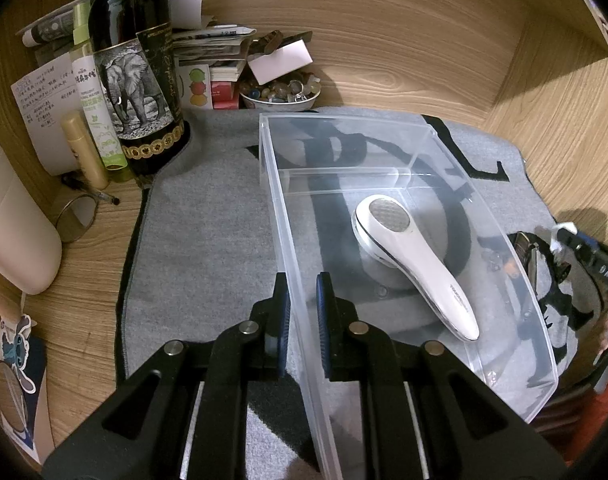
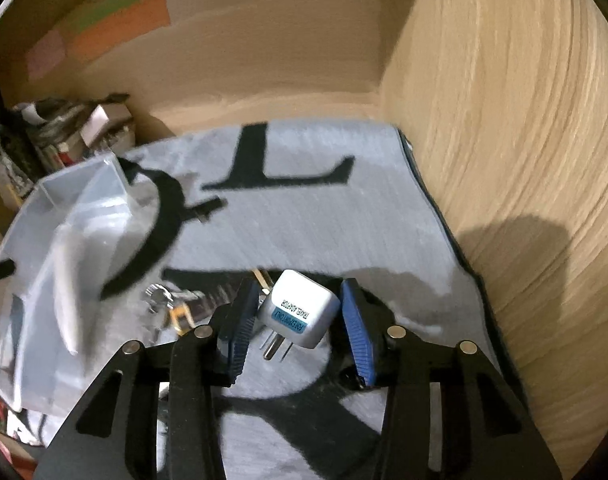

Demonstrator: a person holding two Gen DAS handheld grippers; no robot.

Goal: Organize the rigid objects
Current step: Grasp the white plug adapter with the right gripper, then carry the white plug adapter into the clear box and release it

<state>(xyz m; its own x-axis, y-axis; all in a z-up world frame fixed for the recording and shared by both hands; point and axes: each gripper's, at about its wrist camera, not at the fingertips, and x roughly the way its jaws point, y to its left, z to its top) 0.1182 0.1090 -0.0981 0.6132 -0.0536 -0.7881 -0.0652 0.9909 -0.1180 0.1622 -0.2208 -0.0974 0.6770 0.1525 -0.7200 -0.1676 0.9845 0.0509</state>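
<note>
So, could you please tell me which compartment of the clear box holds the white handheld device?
The near, larger compartment, on the tool's side of the divider; the far one is empty.

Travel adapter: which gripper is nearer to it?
Right. The right gripper has the travel adapter between its fingers, on the grey mat. The left gripper is clamped on the clear bin wall, away from it.

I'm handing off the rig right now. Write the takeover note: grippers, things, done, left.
Left gripper: shut on the near wall of the clear bin, steadying it.
Right gripper: around the white travel adapter on the grey mat; the pads do not seem to press on it yet.
Done: the white lint shaver lies in the bin.
Left: grip the adapter and bin it, then the small items beside the bin.
</note>
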